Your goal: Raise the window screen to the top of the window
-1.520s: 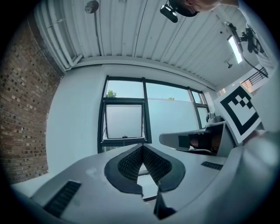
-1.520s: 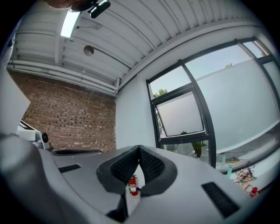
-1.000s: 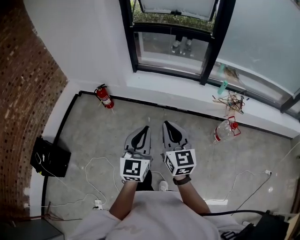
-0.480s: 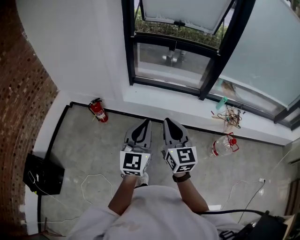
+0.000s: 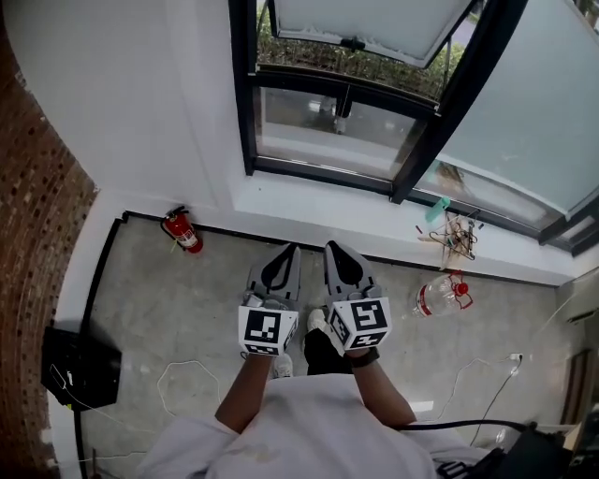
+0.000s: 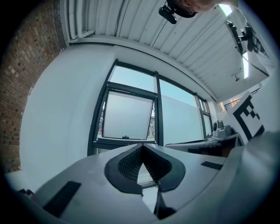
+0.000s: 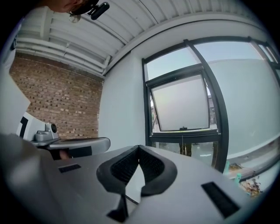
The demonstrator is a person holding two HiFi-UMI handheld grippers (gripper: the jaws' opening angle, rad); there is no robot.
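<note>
A black-framed window (image 5: pixel 323 117) stands ahead above a white sill (image 5: pixel 318 210), its upper sash (image 5: pixel 365 19) tilted open with a dark handle (image 5: pixel 353 43) on its lower edge. No screen can be told apart from the glass. My left gripper (image 5: pixel 288 251) and right gripper (image 5: pixel 335 248) are held side by side, level, over the floor short of the sill, both shut and empty. The left gripper view shows its closed tips (image 6: pixel 141 146) below the window (image 6: pixel 127 116). In the right gripper view the closed tips (image 7: pixel 138 148) sit left of the tilted sash (image 7: pixel 181 105).
A red fire extinguisher (image 5: pixel 181 230) lies by the wall at left. A plastic bottle (image 5: pixel 438 296) lies on the floor at right, with a tangle of small items (image 5: pixel 454 234) on the sill above it. A black box (image 5: pixel 80 367), floor cables (image 5: pixel 187 379) and a brick wall (image 5: pixel 37 243) are at left.
The person has stepped toward the window, so it looms larger and the floor items have slid back. Both grippers went forward together, still shut.
</note>
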